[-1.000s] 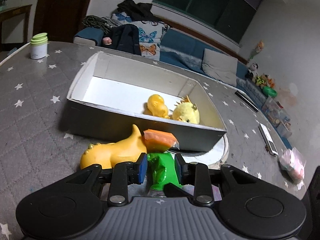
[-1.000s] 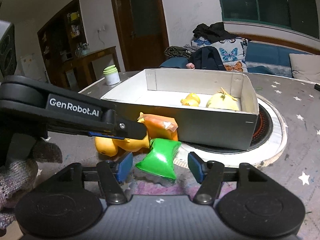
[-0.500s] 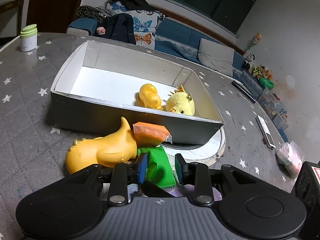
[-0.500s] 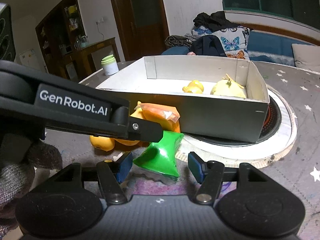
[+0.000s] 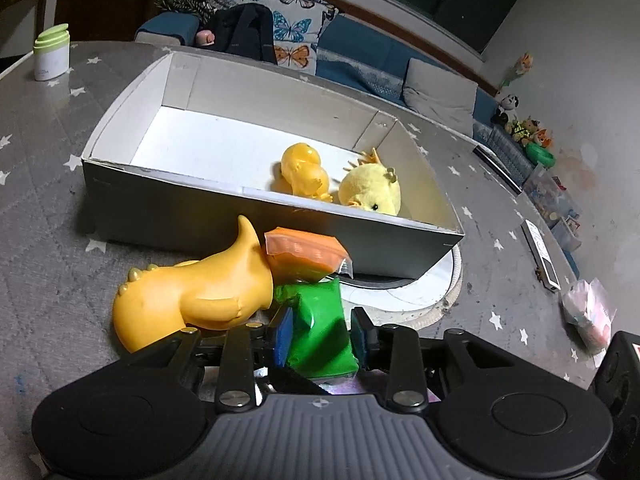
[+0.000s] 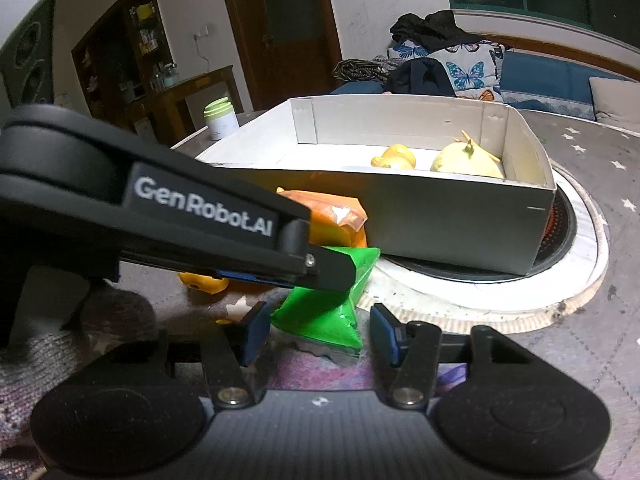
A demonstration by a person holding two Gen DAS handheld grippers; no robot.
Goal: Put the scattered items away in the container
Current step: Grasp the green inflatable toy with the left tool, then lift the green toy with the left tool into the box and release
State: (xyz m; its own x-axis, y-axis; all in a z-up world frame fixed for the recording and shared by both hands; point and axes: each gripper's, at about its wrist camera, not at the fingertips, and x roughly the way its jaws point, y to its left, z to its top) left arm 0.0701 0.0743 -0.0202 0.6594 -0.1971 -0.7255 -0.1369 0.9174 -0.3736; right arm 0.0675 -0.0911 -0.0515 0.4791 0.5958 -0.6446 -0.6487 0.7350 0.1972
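Note:
My left gripper [image 5: 320, 334] is shut on a green pouch [image 5: 320, 330] and holds it just in front of the grey-and-white box [image 5: 248, 216]. An orange pouch [image 5: 302, 254] and a yellow dinosaur toy [image 5: 192, 292] lie against the box's front wall. Inside the box sit a yellow rubber duck [image 5: 304, 168] and a yellow plush chick [image 5: 372, 194]. My right gripper [image 6: 316, 334] is open, its pads either side of the green pouch [image 6: 320, 312] without touching. The left gripper's arm crosses the right wrist view and hides part of the dinosaur.
A white jar with a green lid [image 5: 52, 54] stands at the table's far left. The box rests partly on a round white hob ring [image 6: 576, 280]. A remote [image 5: 540, 252] and a pink bag [image 5: 588, 312] lie at the right. A sofa with clothes is behind.
My left gripper has lifted the green pouch slightly off the table and tilted it. The right gripper has stayed open and near the pouch.

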